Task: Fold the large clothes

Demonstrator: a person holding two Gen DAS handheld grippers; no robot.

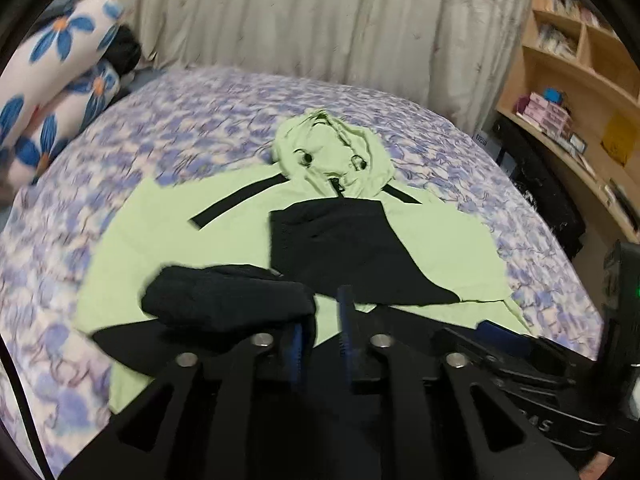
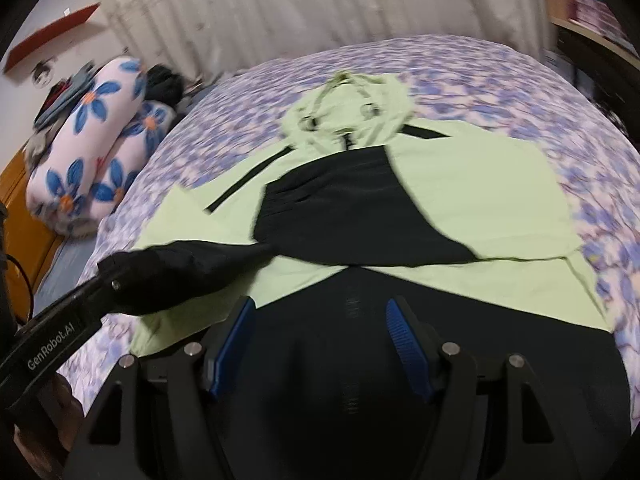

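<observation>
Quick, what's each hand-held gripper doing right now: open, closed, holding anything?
Left hand-held gripper: partway open at the black sleeve; whether it grips cannot be told.
Right hand-held gripper: open, holding nothing.

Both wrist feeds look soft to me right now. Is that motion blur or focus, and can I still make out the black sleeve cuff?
Left wrist view: smeared bedspread and hoodie edges suggest motion blur; the left gripper and black sleeve cuff are dim but readable. Right wrist view: softer overall, fisheye bends the bed edge; the cuff is visible, and the right gripper is fairly sharp.
</observation>
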